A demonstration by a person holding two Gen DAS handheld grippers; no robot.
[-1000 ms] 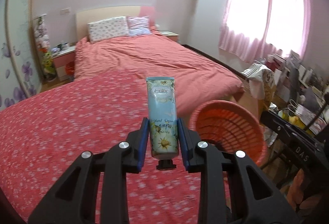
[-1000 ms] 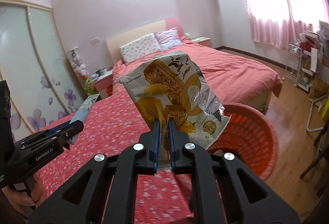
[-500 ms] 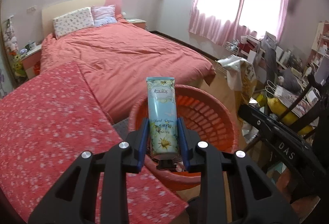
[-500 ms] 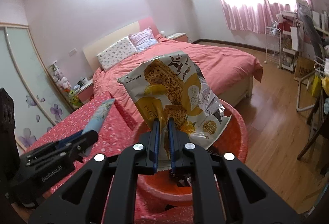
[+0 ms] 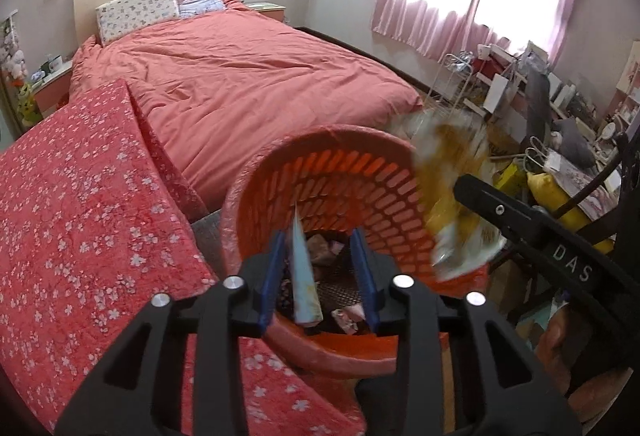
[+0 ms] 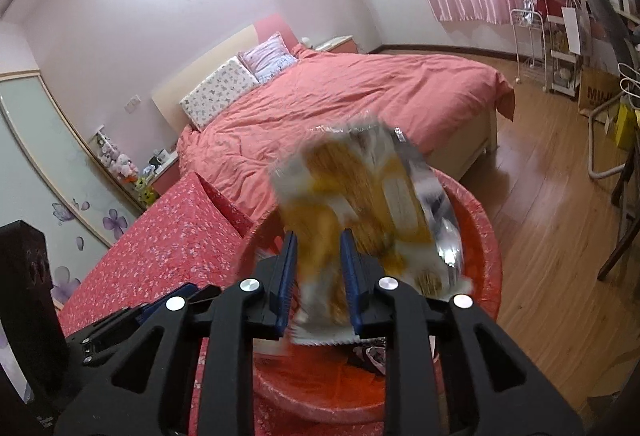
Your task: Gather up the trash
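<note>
The left gripper (image 5: 320, 272) is pointing down into the orange basket (image 5: 360, 172), its jaws opening to drop the tube (image 5: 303, 276), which is slipping loose between them. The right gripper (image 6: 318, 282), alongside over the same rim, is likewise opening and the snack wrapper (image 6: 360, 204) is blurring as it falls free.
</note>
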